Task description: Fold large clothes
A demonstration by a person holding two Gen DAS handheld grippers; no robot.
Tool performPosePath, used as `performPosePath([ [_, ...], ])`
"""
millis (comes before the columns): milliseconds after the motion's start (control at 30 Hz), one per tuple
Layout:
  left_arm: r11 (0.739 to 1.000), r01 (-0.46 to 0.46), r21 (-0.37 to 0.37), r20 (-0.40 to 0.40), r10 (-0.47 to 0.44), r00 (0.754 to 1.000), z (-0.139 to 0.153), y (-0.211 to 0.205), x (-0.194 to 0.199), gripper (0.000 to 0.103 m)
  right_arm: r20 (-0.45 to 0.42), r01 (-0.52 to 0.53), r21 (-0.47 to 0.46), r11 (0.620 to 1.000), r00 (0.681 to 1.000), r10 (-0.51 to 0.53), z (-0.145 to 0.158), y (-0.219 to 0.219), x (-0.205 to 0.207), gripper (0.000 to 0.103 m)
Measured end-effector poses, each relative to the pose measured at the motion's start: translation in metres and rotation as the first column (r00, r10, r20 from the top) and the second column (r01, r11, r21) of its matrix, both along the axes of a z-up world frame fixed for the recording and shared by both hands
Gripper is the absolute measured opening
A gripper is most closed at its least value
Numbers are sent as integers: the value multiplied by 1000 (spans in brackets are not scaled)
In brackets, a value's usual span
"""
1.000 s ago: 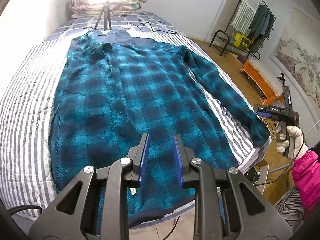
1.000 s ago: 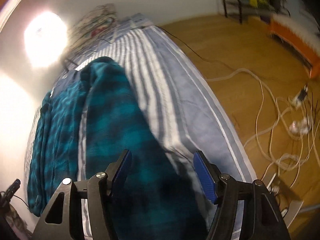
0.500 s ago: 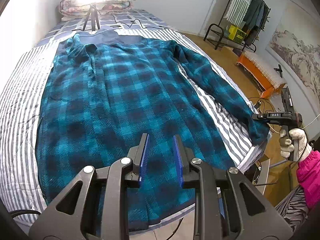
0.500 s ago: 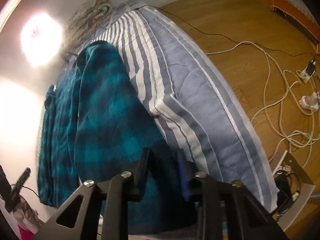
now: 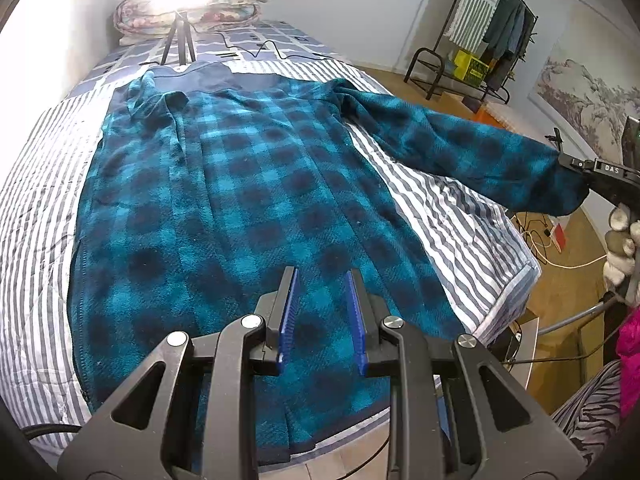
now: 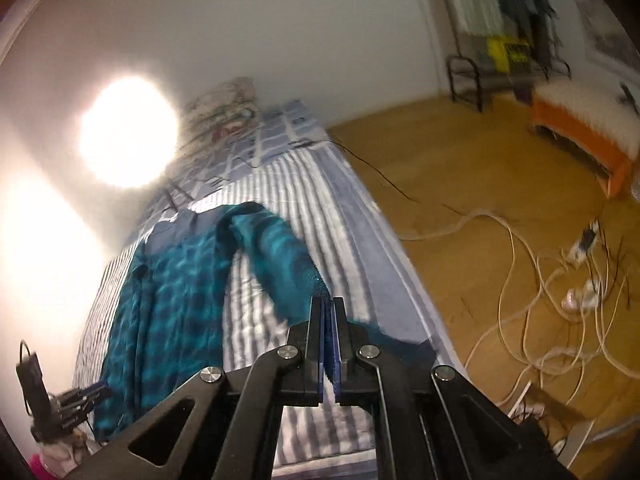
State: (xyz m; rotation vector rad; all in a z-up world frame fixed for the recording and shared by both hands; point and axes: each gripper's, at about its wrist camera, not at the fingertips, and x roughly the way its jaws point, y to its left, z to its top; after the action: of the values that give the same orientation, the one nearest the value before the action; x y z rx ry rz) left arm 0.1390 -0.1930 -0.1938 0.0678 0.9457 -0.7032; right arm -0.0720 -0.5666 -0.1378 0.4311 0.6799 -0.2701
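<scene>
Teal checked fleece jacket [image 5: 224,216] lies flat on the striped bed [image 5: 36,208] in the left wrist view. Its long side runs from the near edge, where the hem is, up to the collar at the far end. One sleeve [image 5: 472,152] sticks out past the bed's right edge, off the cover. The right gripper [image 5: 572,164] pinches its cuff. The left gripper [image 5: 322,312] hangs above the hem, fingers a little apart, nothing between them.

In the blurry right wrist view, the right gripper [image 6: 327,332] is clamped on the sleeve [image 6: 280,256]. The cuff is hidden behind its fingers.
</scene>
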Motion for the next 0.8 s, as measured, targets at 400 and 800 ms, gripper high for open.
performPosePath([
  [400,990,-114,-80,-58,110,992,6,33,19,23,-136,-416,-127,900,907,400,-26,174,56,0],
  [800,979,-158,-128,-181,133,974,-12,52,24,47,-330,-756,4,654,617,714,-114,300,66,6],
])
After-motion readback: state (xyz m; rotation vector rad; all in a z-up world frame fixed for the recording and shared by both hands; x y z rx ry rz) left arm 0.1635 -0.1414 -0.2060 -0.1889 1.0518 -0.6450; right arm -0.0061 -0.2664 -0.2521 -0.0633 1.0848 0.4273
